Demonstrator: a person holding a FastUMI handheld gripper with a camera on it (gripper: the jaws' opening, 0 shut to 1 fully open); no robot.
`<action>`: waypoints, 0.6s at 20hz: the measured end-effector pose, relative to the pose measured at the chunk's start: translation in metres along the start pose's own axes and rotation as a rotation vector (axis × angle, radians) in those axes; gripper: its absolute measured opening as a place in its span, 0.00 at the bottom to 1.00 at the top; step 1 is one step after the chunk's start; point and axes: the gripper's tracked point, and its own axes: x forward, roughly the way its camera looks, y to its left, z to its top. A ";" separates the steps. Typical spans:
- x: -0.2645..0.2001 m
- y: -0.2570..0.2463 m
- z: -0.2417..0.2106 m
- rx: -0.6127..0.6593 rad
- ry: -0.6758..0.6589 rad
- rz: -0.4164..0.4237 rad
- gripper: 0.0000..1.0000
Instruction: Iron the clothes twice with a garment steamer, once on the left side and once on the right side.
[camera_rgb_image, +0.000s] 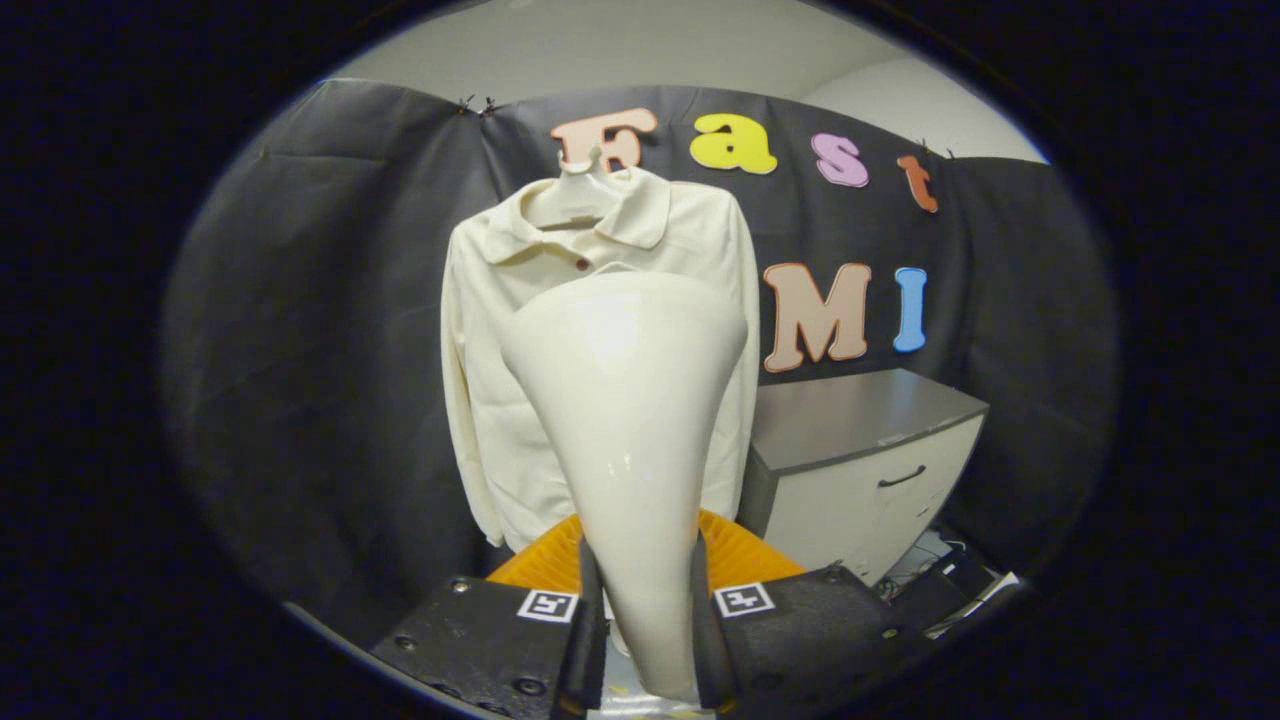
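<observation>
1. Black cloth wall (300, 330) covers the background from the left of the frame across to the right; pale ceiling strip above it at the top.
2. Left half, below the cloth: nothing else readable, lower left just dark.
3. Centre, upper: cream shirt (480, 400) hangs on a pale hanger (575, 190) against the cloth. Collar at the top, one dark button (582, 264) just under the collar. Left sleeve hangs straight down along the body.
4. Centre: garment steamer (625, 420), cream and glossy, stands upright in front of the shirt and covers the shirt's middle. Wide head up, narrowing down to the handle. Cannot tell whether the head touches the fabric.
5. Bottom centre: claw (645, 640) is clamped on the steamer's handle, the two black fingers (585, 620) pressing its left and right sides. Square marker tags sit on the black finger blocks.
6. Just behind the fingers, lower centre: orange ribbed object (740, 555), partly hidden by the steamer.
7. Right of centre: grey-topped cabinet (860, 410) with white front and a dark drawer handle, standing beside the shirt's lower right.
8. Lower right, below the cabinet: cables and dark clutter on the floor, too small to identify.
</observation>
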 end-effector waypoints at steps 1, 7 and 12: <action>-0.010 -0.004 0.008 0.001 -0.030 0.004 0.35; -0.046 -0.027 0.030 -0.002 -0.161 0.053 0.35; -0.057 -0.046 0.008 -0.041 -0.168 0.069 0.35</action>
